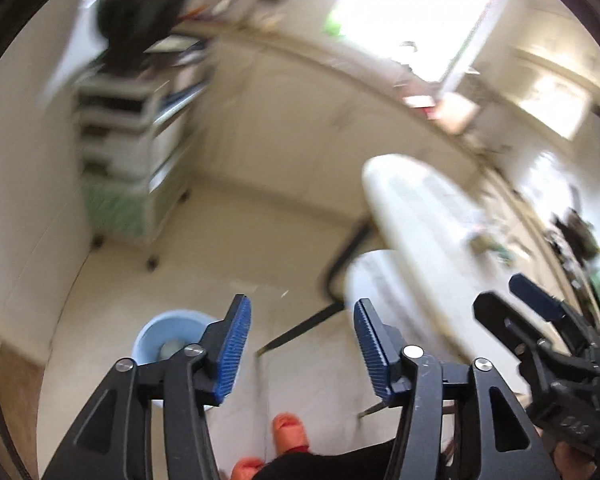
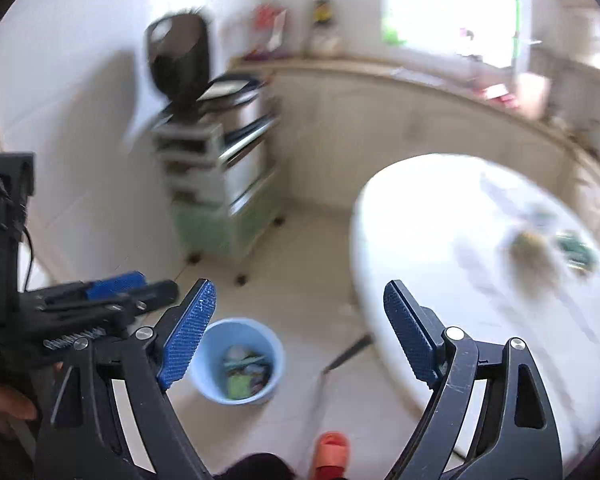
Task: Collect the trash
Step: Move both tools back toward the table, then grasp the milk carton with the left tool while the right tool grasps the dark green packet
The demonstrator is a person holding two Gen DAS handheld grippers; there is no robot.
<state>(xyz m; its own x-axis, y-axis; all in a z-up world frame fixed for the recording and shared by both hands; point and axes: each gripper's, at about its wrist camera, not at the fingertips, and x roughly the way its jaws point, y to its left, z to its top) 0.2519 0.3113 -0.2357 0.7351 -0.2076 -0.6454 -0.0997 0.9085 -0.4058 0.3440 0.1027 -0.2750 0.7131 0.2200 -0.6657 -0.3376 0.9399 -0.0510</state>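
Note:
Both views are motion-blurred. A light blue bin [image 2: 238, 360] stands on the floor with several wrappers inside; it also shows in the left wrist view [image 1: 168, 342], partly behind my left finger. A brownish scrap [image 2: 526, 242] and a green wrapper [image 2: 576, 250] lie on the white oval table [image 2: 440, 216]. My left gripper [image 1: 300, 344] is open and empty above the floor. My right gripper [image 2: 300, 328] is open and empty, between the bin and the table edge. The right gripper shows at the right of the left wrist view [image 1: 540, 320].
A wheeled shelf cart [image 2: 224, 176] with a black appliance [image 2: 180, 60] on top stands by the wall. A cabinet counter [image 2: 400, 76] runs under a bright window. The person's orange slippers [image 2: 330, 454] are at the bottom. Black table legs [image 1: 300, 326] cross the floor.

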